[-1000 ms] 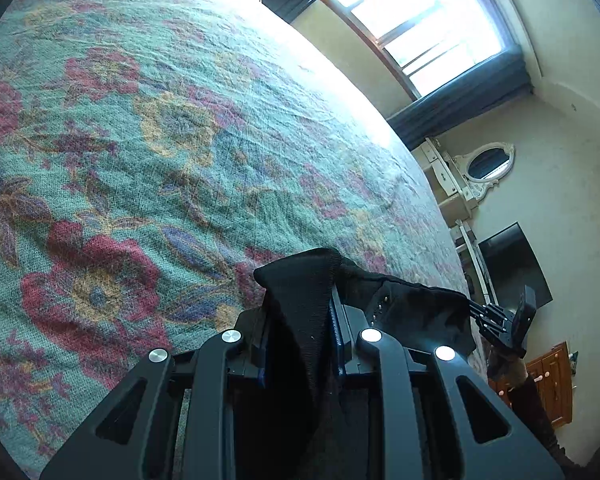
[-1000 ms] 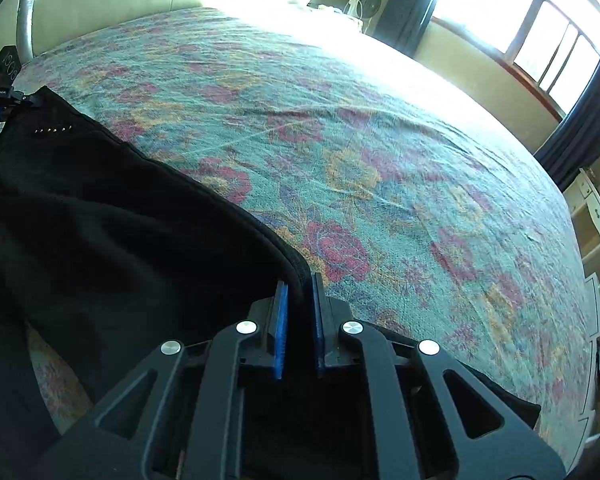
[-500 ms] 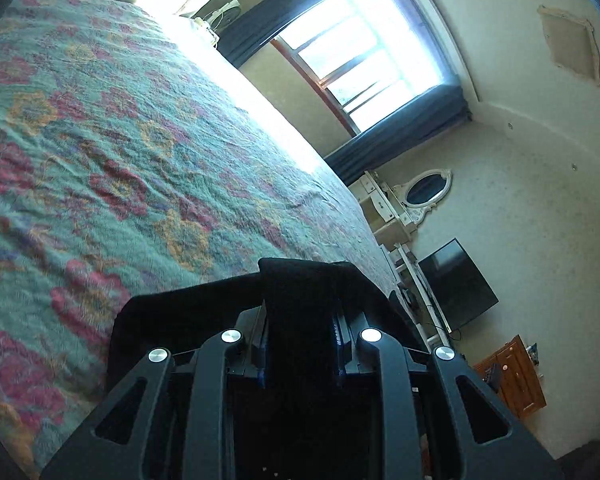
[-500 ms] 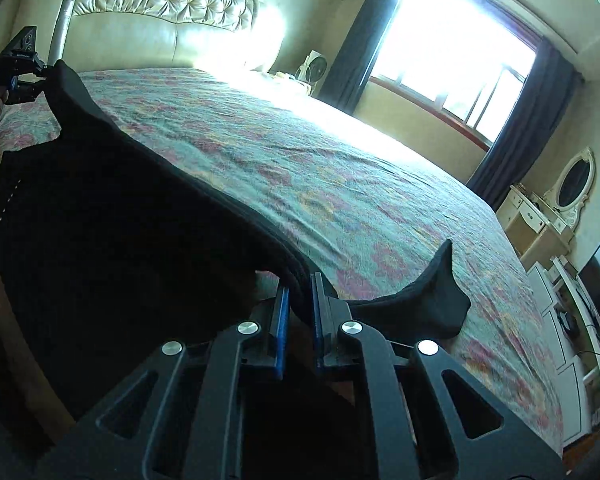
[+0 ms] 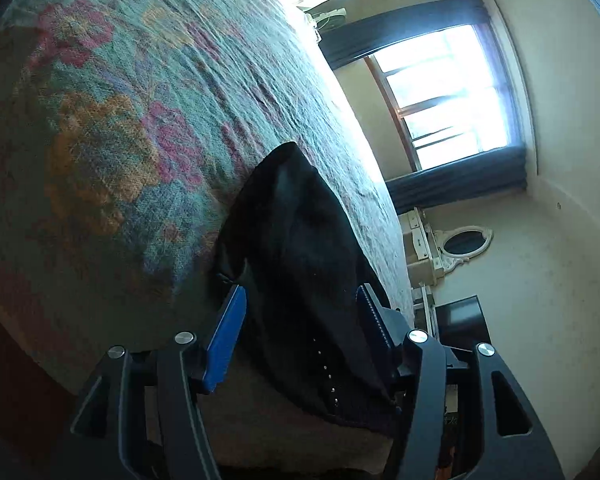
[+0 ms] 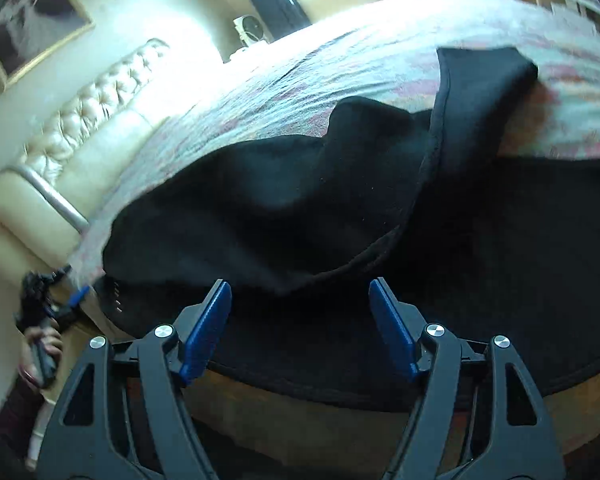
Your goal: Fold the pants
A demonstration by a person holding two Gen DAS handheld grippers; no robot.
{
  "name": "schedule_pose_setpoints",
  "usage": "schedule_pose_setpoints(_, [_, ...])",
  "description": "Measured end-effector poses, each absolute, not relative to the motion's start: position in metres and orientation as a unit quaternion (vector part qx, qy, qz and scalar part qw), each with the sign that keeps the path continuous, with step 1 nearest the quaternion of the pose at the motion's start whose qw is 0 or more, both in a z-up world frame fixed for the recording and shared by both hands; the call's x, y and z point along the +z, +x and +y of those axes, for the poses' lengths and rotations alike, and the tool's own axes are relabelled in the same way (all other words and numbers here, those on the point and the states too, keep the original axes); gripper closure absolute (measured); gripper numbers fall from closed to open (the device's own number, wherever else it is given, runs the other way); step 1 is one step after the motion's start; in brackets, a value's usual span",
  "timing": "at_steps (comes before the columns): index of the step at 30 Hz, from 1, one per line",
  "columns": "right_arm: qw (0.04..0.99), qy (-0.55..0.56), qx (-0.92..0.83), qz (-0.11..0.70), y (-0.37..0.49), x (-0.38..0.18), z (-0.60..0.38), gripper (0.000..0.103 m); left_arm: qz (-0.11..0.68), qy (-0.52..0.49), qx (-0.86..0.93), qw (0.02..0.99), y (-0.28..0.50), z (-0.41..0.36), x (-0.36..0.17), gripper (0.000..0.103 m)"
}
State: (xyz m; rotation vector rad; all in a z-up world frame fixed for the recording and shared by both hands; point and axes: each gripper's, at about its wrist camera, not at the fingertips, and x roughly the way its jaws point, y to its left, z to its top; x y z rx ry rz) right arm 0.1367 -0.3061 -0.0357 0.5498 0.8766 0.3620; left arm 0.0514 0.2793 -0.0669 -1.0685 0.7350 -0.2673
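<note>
Pants point(image 6: 284, 200) — far edge motion-blurred

Pretty clearly a home bedroom: big bed point(image 5: 120, 120) with a floral cover, tufted headboard point(image 6: 80, 120), curtained window point(image 5: 452, 96), dresser mirror point(image 5: 466, 242) and a TV point(image 5: 462, 320).

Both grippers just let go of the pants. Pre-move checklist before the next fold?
1. Left gripper open, fabric free of its pads: ok.
2. Right gripper open, nothing pinched: ok.
3. Black pants resting on the bedspread: ok.
4. Fold lying flat: not ok, one flap is bunched and raised.
5. Edges aligned: cannot tell, black layers merge.
6. Fabric hanging over the bed edge: cannot tell.
</note>
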Motion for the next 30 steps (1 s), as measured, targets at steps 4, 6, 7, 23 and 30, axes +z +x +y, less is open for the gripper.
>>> schedule_pose_setpoints(4, [0.820, 0.375, 0.147, 0.406, 0.139, -0.055, -0.313, 0.032, 0.331, -0.510, -0.111, 0.786, 0.068, 0.249, -0.059, 0.037])
schedule_pose_setpoints(6, [0.819, 0.390, 0.133, 0.399, 0.140, -0.055, -0.312, 0.032, 0.343, -0.492, -0.087, 0.795, 0.077, 0.237, -0.057, 0.037])
schedule_pose_setpoints(7, [0.817, 0.396, 0.126, 0.399, 0.141, -0.055, -0.312, 0.032, 0.354, -0.483, -0.072, 0.798, 0.082, 0.232, -0.059, 0.037])
schedule_pose_setpoints(23, [0.800, 0.458, 0.068, 0.382, 0.148, -0.059, -0.320, 0.026, 0.351, -0.527, 0.029, 0.773, 0.134, 0.238, -0.089, 0.091])
schedule_pose_setpoints(30, [0.801, 0.462, 0.026, 0.380, 0.145, -0.062, -0.327, 0.034, 0.365, -0.542, 0.002, 0.757, 0.134, 0.243, -0.096, 0.091])
